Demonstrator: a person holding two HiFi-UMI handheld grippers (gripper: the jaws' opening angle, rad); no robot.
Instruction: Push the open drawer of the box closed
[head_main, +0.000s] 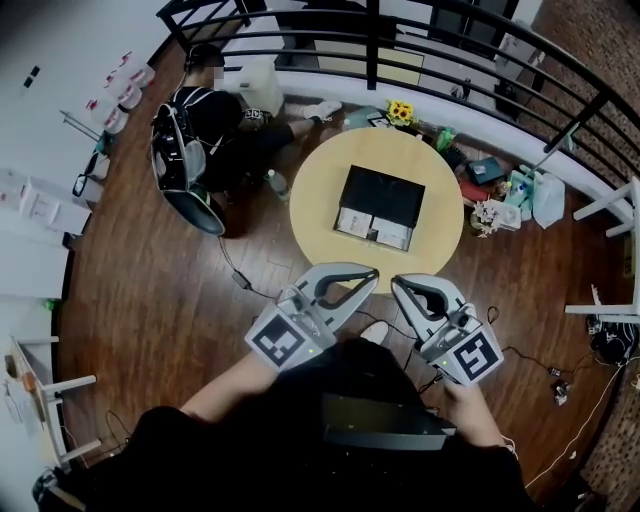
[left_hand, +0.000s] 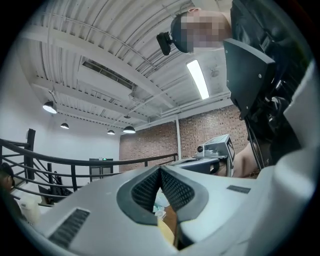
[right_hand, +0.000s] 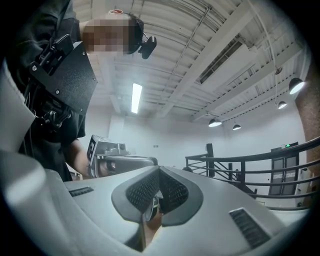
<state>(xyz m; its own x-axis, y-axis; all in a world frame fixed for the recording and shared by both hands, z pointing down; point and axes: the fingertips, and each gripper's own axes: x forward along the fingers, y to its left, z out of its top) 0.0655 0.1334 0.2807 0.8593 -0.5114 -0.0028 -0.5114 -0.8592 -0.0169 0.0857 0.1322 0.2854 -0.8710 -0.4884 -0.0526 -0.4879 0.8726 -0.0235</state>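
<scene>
Drawer (head_main: 372, 228) stands pulled out of the black box (head_main: 383, 195) on the side facing me, showing pale contents too small for me to make out; the box sits near the middle of the round wooden table (head_main: 320, 200). I'd judge the box light and stiff, likely to skate across the smooth top if I shove hard, so I would press flat on the middle of the drawer's front edge, square to its travel, perhaps bracing the far wall with the other claw. My left claw (head_main: 368, 273) and right claw (head_main: 399, 283) are both clenched on nothing, tips together, hovering side by side at the table's near rim, short of the drawer. Nothing lies on the table between them and the drawer. Off the table, a person (head_main: 215, 120) sits on the floor to the far left, flowers (head_main: 400, 110) and assorted clutter (head_main: 510, 195) crowd the far right, and cables (head_main: 245, 275) trail over the floor near my feet.
</scene>
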